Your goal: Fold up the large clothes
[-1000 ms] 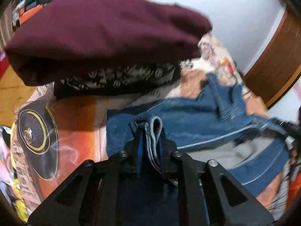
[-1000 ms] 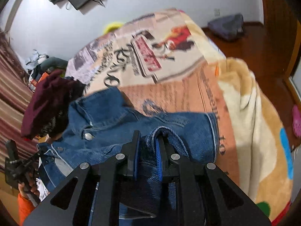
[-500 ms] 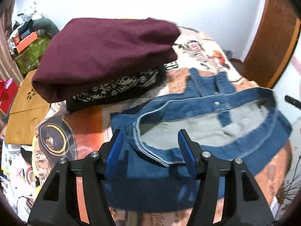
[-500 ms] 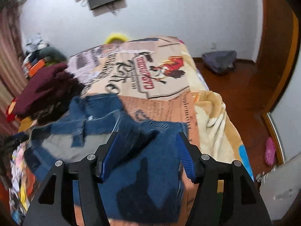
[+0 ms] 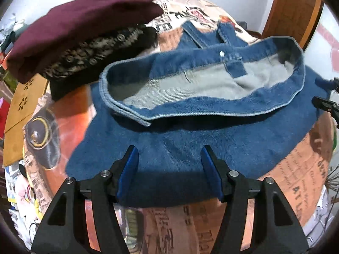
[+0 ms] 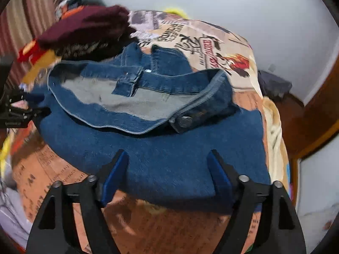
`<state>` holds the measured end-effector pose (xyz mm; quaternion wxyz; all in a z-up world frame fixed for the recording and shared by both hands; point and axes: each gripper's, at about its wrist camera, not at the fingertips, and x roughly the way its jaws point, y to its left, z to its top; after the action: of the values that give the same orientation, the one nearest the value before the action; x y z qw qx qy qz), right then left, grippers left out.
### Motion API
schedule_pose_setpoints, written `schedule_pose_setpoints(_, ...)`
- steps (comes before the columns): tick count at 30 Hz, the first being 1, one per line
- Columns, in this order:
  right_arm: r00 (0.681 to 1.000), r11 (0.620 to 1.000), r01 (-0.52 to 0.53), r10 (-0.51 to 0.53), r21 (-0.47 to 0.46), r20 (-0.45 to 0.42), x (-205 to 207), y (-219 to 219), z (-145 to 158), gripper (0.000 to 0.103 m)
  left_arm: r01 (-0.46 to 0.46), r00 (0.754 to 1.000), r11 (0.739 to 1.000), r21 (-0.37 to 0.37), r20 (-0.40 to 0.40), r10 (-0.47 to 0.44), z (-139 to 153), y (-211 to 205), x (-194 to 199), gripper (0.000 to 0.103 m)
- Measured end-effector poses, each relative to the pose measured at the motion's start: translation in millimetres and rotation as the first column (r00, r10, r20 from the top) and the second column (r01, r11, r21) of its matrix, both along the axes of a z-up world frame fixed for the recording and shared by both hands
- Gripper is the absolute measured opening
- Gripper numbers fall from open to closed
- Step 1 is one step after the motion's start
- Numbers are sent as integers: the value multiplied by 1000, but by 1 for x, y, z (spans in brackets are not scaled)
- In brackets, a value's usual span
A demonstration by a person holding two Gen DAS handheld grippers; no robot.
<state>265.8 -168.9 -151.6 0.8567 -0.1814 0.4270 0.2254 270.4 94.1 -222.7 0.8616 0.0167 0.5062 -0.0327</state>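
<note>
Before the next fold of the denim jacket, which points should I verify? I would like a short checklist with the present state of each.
1. Left gripper released: ok, jaws wide apart, holding nothing.
2. Right gripper released: ok, jaws apart and holding nothing.
3. Denim jacket lying on the printed blanket: ok.
4. Jacket flat: not ok, the hem band stands open and shows grey lining.
5. Maroon folded garment apart from the jacket: cannot tell, it lies close behind.
6. Sleeves tucked in: cannot tell, hidden.
</note>
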Motion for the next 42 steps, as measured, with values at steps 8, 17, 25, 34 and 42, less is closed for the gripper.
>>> schedule_pose_setpoints(8, 991, 1000, -26, 24, -15, -131, 51, 32, -17, 80, -42, 999, 998, -45, -11, 42, -12, 21, 62, 73)
schedule_pose_setpoints(17, 958, 940, 287, -285, 183, -36, 127, 8, 26, 78, -244, 965, 967, 66, 114, 236, 21, 56, 130, 73)
schedule_pose_setpoints(25, 976, 939, 219, -210, 264, -65, 99, 6, 39, 78, -154, 976, 985, 76, 164, 140, 43, 32, 92, 73)
schedule_pose_setpoints(34, 1000, 993, 2, -6, 121, 29, 26, 54, 21, 78, -77, 992, 996, -41, 101, 81, 37, -7, 44, 73)
schedule_pose_setpoints(42, 995, 995, -99, 99, 32, -10, -8, 81, -22, 78, -104, 995, 983, -150, -14, 103, -3, -26, 22, 73)
